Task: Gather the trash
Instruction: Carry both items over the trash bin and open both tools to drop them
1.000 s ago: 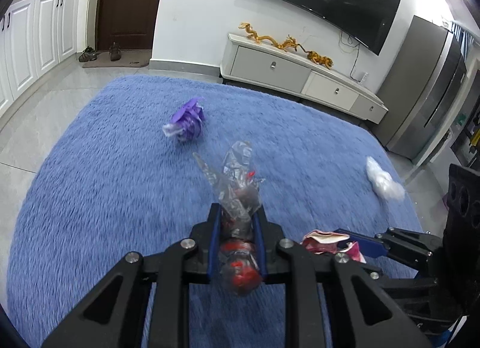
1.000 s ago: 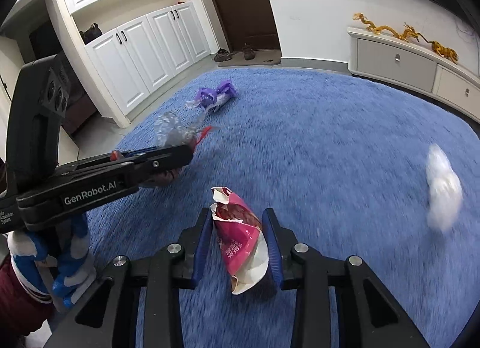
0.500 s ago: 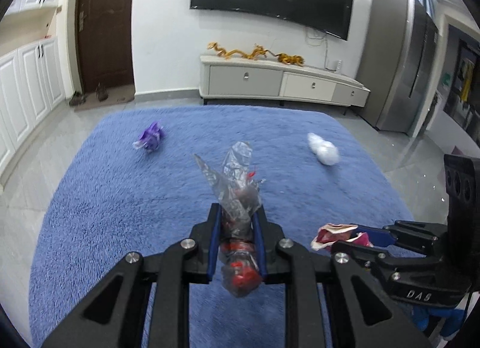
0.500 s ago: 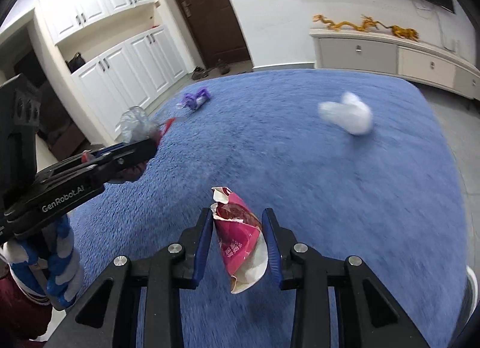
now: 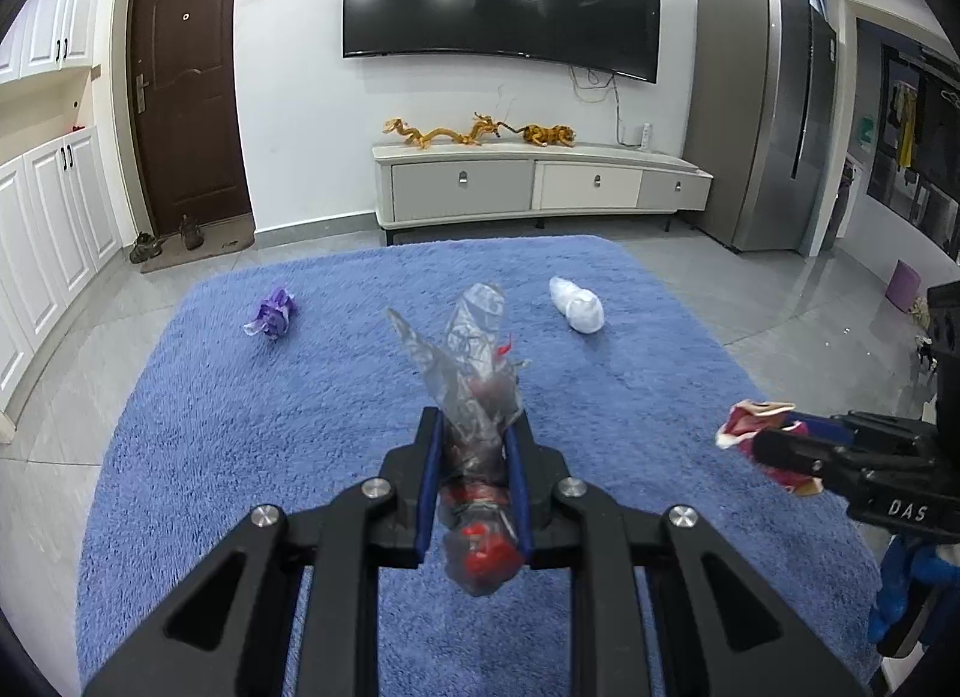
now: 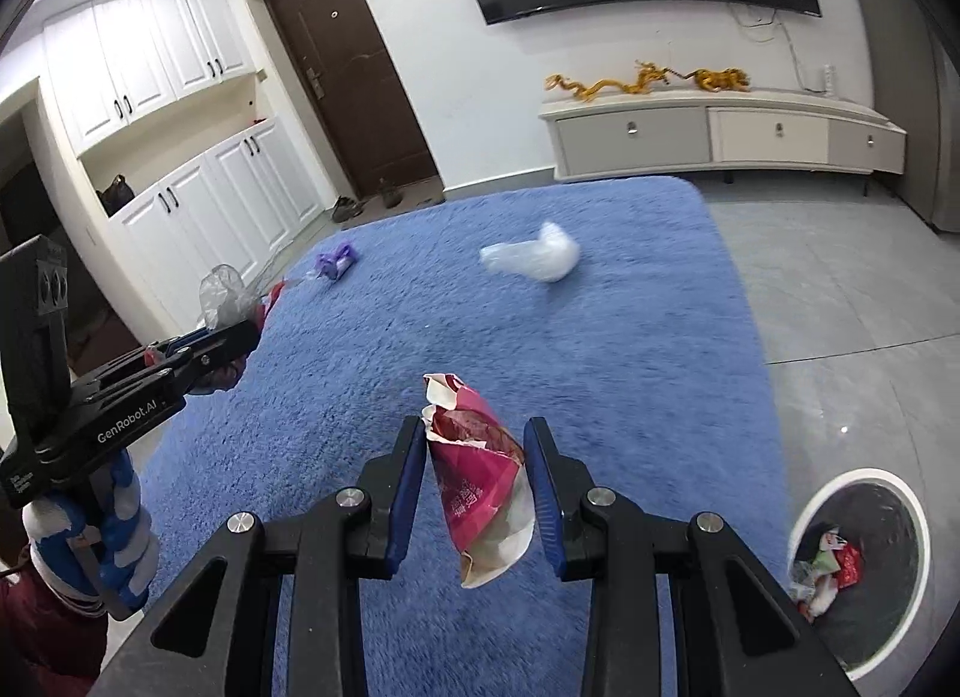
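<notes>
My left gripper [image 5: 474, 445] is shut on a crumpled clear plastic wrapper with red parts [image 5: 477, 385], held above the blue rug [image 5: 240, 427]. My right gripper [image 6: 477, 457] is shut on a torn pink snack bag [image 6: 480, 481]. In the left wrist view it shows at the right [image 5: 774, 439] with the pink bag [image 5: 750, 424]. In the right wrist view the left gripper [image 6: 234, 337] and its clear wrapper [image 6: 225, 292] show at the left. A purple wrapper [image 5: 273, 319] and a white plastic bag [image 5: 579, 307] lie on the rug. A white-rimmed trash bin [image 6: 816, 508] holding trash stands at the lower right.
A TV cabinet [image 5: 540, 187] with golden dragon figures stands against the far wall under a television. White cupboards [image 6: 198, 199] and a brown door [image 5: 186, 96] are at the left, a grey refrigerator [image 5: 762, 114] at the right. Grey tiled floor [image 6: 840, 289] surrounds the rug.
Both grippers have risen and swung right while keeping their trash. The rug items now look smaller and farther off. The trash bin has come into the right wrist view.
</notes>
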